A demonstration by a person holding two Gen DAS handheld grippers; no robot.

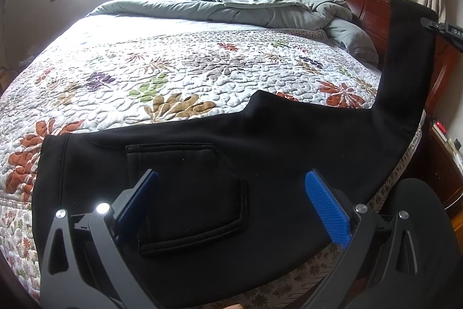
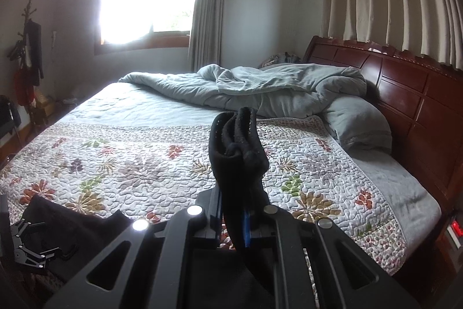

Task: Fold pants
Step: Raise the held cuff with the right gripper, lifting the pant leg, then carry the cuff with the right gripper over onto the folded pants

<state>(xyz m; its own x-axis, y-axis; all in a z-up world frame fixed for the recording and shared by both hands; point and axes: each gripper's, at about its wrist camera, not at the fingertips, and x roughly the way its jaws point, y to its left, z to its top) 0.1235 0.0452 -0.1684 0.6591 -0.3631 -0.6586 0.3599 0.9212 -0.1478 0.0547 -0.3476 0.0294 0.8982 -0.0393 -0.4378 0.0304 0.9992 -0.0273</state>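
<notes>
Black fleece pants (image 1: 220, 141) lie on the floral quilted bedspread (image 1: 173, 71), long axis nine to three o'clock, waistband at nine. Right gripper (image 2: 234, 219), clenched on the leg end, lifts it toward one o'clock. Left gripper (image 1: 231, 193) hovers over the patch pocket (image 1: 185, 193), jaws spread wide.

Both grippers are showing dark grey frames with triangular cutouts and round silver screws. The left gripper (image 1: 231, 210) is wearing ribbed blue pads (image 1: 327, 210). The right gripper (image 2: 231, 222) is showing thin blue pad edges.

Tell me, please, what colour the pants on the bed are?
Plain black: the pants show best in the left wrist view, spread on the floral quilt.
</notes>
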